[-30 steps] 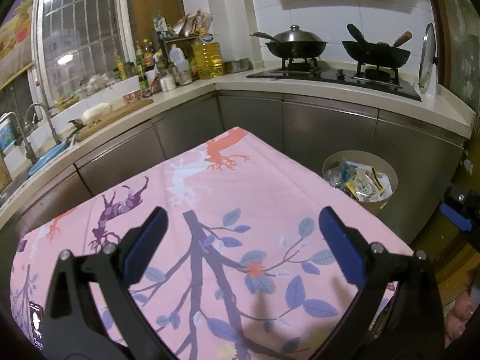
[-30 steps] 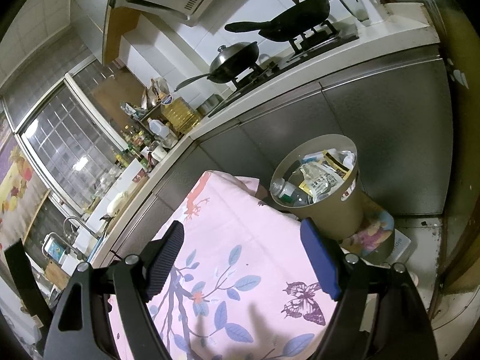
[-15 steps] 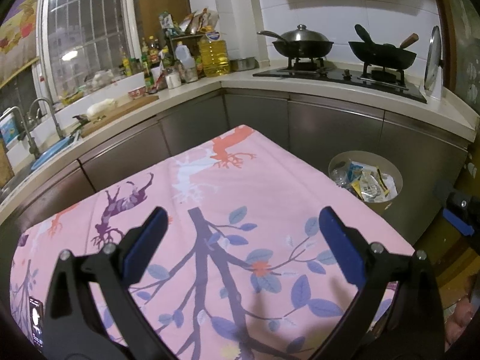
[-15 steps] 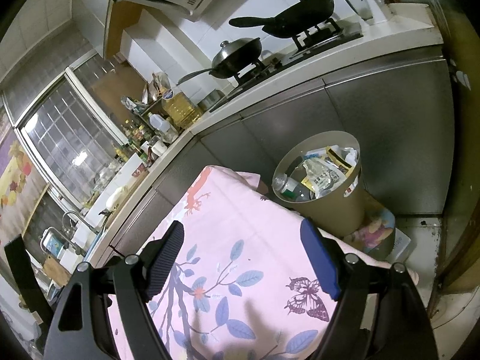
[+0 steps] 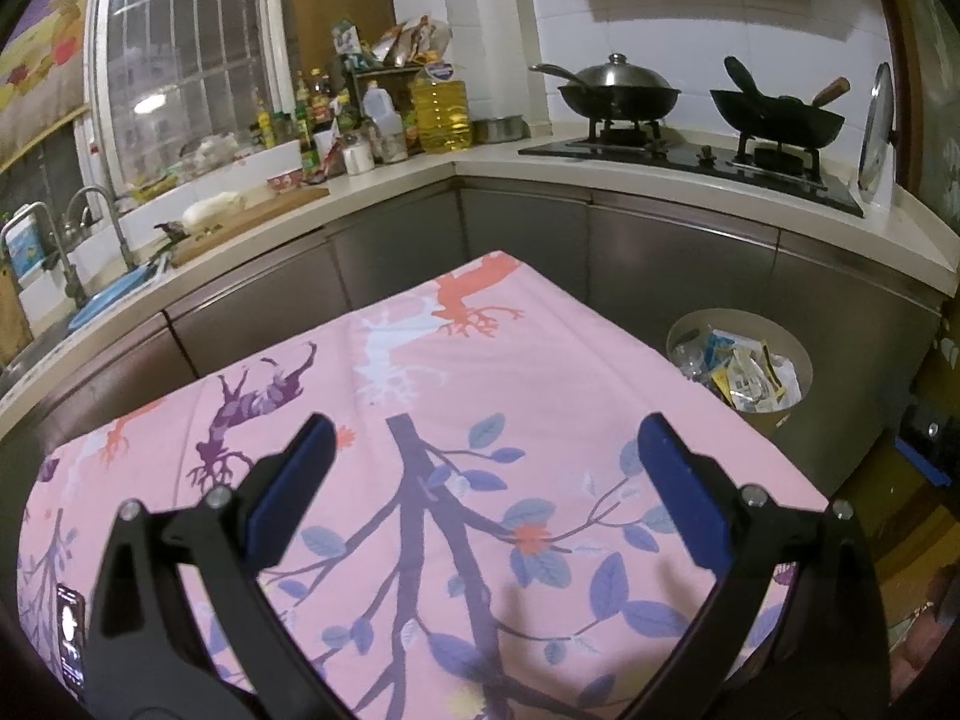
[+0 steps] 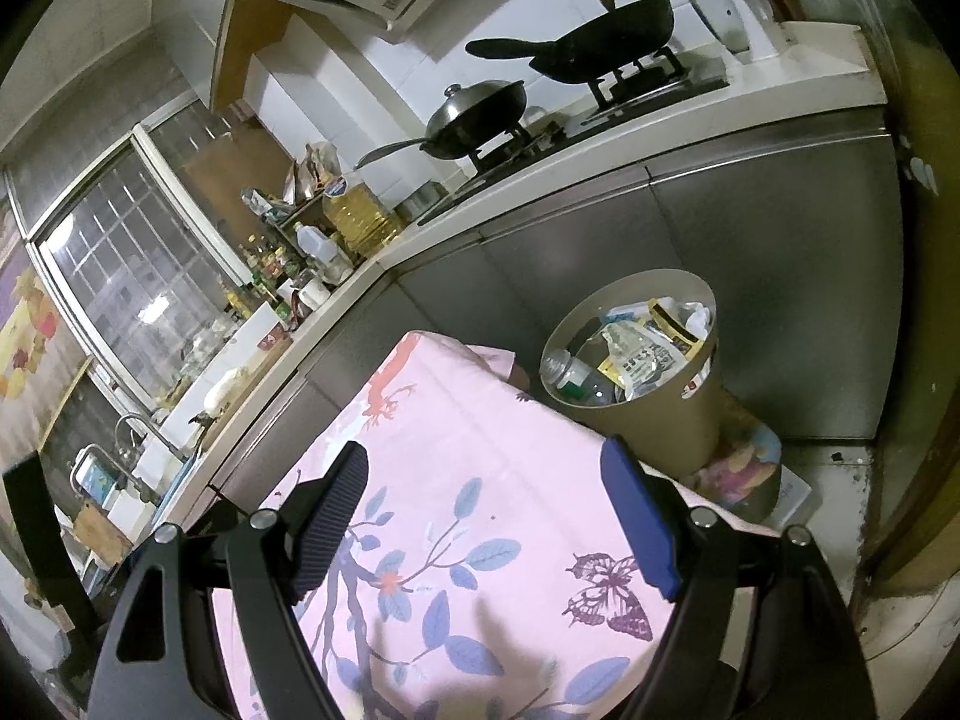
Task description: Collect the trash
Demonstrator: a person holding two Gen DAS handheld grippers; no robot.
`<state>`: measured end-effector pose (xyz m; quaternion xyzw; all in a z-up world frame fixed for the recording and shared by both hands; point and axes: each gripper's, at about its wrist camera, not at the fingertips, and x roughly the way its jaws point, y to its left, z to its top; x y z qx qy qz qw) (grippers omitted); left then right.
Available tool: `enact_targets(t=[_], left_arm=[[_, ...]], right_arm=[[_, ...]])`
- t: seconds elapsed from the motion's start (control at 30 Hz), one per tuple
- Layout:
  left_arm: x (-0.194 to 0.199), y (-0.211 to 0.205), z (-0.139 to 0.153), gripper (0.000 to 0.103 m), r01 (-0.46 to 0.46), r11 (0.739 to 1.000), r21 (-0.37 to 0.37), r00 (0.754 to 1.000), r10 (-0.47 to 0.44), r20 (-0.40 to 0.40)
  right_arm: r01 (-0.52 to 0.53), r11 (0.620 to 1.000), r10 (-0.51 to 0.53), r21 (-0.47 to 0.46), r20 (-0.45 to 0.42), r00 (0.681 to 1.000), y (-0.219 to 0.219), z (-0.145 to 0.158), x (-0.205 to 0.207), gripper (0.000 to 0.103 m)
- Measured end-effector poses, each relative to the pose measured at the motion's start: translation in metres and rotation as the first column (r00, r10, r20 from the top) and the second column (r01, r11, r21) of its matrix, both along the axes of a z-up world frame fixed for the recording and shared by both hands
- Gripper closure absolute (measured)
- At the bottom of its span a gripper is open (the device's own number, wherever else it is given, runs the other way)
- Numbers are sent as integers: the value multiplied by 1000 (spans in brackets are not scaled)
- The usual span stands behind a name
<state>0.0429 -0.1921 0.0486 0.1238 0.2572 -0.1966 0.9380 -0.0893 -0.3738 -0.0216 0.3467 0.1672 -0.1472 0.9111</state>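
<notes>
Claws [image 5: 480, 480] [image 6: 483, 510] agape above smooth floral cloth [image 5: 456, 396], round bin [image 6: 636, 414] beside.

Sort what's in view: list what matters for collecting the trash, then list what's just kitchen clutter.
For the job:
- trash bin, beige, on the floor beside the table
- wrappers and a plastic bottle already in it
- left gripper, open, empty
- right gripper, open, empty

Just lying about:
- pink tablecloth
- lidded wok
- black wok
- oil jug
- cutting board
</notes>
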Motion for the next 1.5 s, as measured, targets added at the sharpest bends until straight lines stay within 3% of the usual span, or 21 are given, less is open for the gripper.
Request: enact_targets(t=[1.5], left_arm=[[0, 11, 5, 6, -33, 999, 6, 999, 33, 25]], right_arm=[[-11, 1000, 11, 14, -17, 1000, 7, 4, 1, 26]])
